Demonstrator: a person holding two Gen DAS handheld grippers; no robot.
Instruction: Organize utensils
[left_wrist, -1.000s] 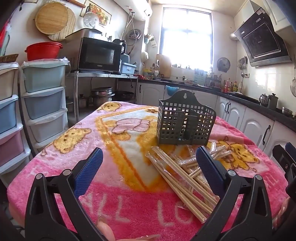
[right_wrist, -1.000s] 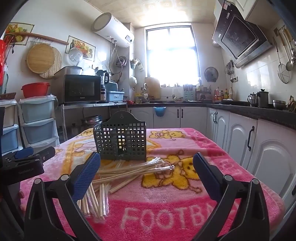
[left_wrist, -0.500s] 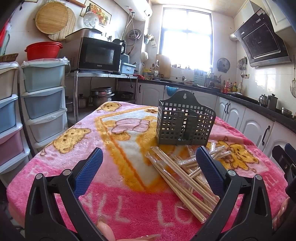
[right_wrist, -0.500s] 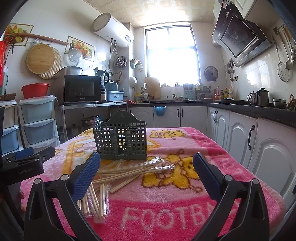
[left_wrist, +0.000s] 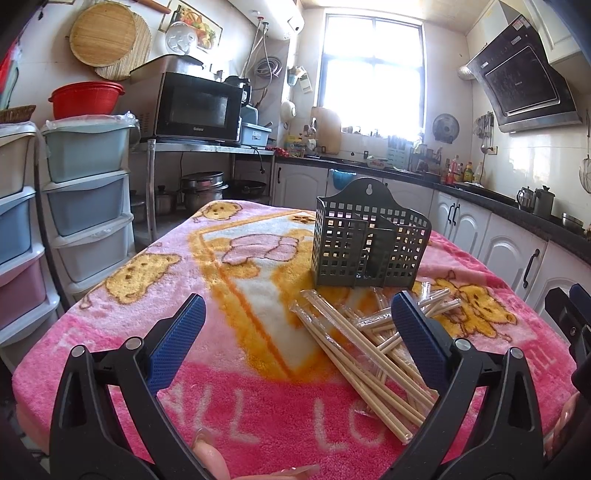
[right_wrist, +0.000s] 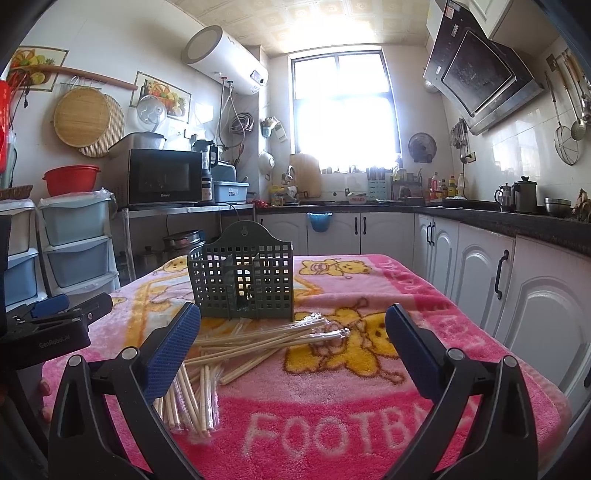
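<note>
**Chopsticks not yet sorted**

The wrapped chopsticks (left_wrist: 369, 339) lay scattered at lower centre of the frame on the pink blanket (left_wrist: 258, 406), just in front of the dark slotted holder (left_wrist: 369, 251), which stood upright at centre and looked empty; nothing appeared stowed, so the whole job seemed left to do; the left gripper (left_wrist: 295, 332) and right gripper (right_wrist: 291, 339) both gaped wide, holding nothing.

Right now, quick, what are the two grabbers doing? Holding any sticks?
Left gripper: open, holding nothing.
Right gripper: open, holding nothing.
The wrapped chopsticks all lie on the blanket.
</note>
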